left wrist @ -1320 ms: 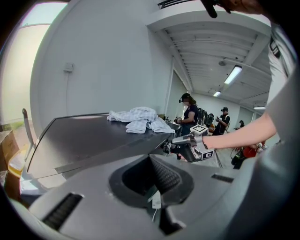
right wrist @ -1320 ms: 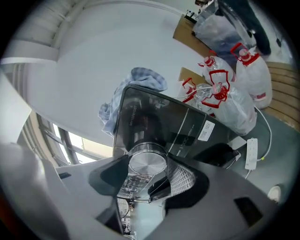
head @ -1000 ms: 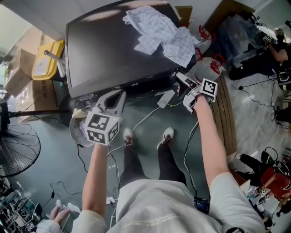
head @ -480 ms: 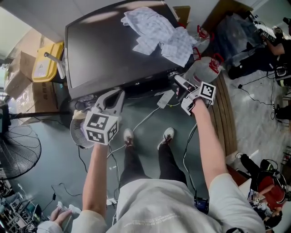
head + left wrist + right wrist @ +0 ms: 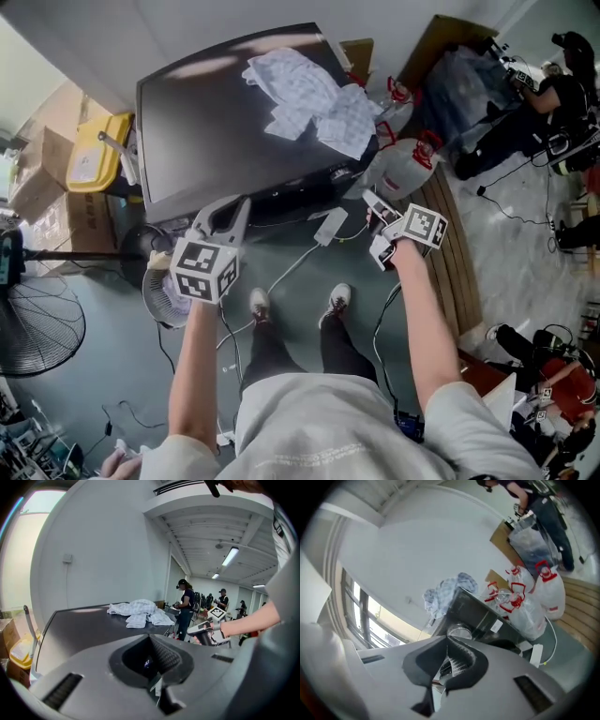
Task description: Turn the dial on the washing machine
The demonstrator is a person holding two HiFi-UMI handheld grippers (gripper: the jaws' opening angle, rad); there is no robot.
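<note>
The washing machine is a dark grey box with a crumpled white cloth on its lid. A round silver dial shows on its front panel, just beyond my right gripper. That gripper hangs a short way off the machine's right front corner; its jaws have just closed, with nothing between them. My left gripper is held before the machine's front left, tips together and empty. In the left gripper view the jaws point over the lid toward the cloth.
White bags with red handles stand right of the machine beside a wooden pallet. A power strip and cables lie on the floor by the feet. A yellow box, a fan and a round white basket are at the left. People work at far right.
The right gripper has drawn back from the machine's front panel, rolled, and closed its jaws. The left gripper rose slightly.
</note>
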